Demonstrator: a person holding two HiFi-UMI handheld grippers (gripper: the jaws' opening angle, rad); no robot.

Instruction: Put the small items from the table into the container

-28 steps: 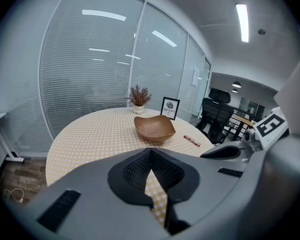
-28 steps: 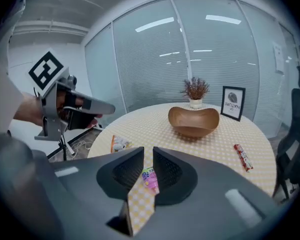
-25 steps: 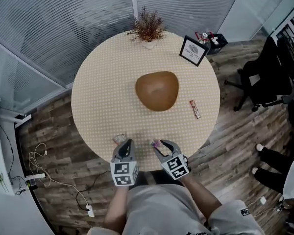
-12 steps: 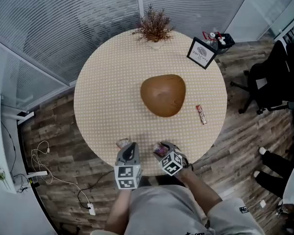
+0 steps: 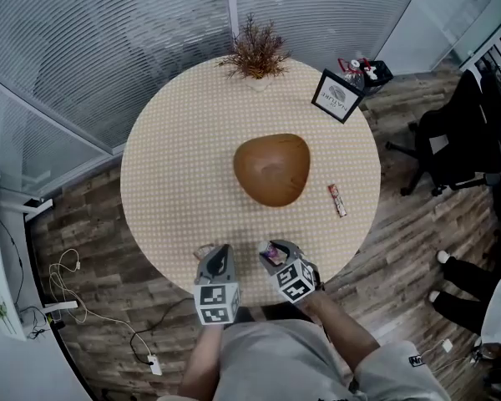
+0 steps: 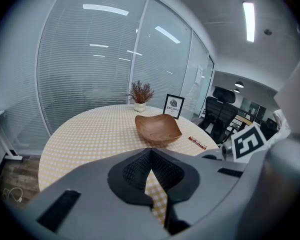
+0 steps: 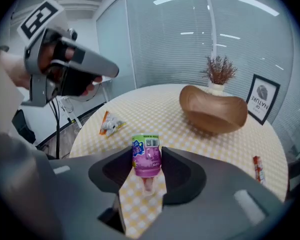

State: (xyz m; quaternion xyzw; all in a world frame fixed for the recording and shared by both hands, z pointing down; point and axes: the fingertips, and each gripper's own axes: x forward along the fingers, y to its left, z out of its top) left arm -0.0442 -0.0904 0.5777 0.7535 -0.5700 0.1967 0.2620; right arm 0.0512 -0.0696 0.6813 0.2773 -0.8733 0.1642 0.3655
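Observation:
A brown wooden bowl (image 5: 271,170) sits mid-table, also in the right gripper view (image 7: 215,111) and the left gripper view (image 6: 157,128). At the table's near edge my right gripper (image 5: 275,255) has a small purple jelly cup (image 7: 146,156) with a green barcoded lid between its jaws. They are closing, and both pads touch its sides. My left gripper (image 5: 222,260) is beside it, shut and empty (image 6: 150,156). A small orange-and-white packet (image 5: 205,251) lies just left of its tip, seen too in the right gripper view (image 7: 110,124). A red candy bar (image 5: 337,200) lies right of the bowl.
A dried plant in a white pot (image 5: 255,57) and a framed sign (image 5: 336,95) stand at the table's far edge. Black office chairs (image 5: 459,132) are on the right. Glass walls with blinds are behind the table. Cables (image 5: 67,278) lie on the floor to the left.
My right gripper has sunk toward the table's near edge, and its jaws have drawn in round the purple cup. The left gripper has hardly moved.

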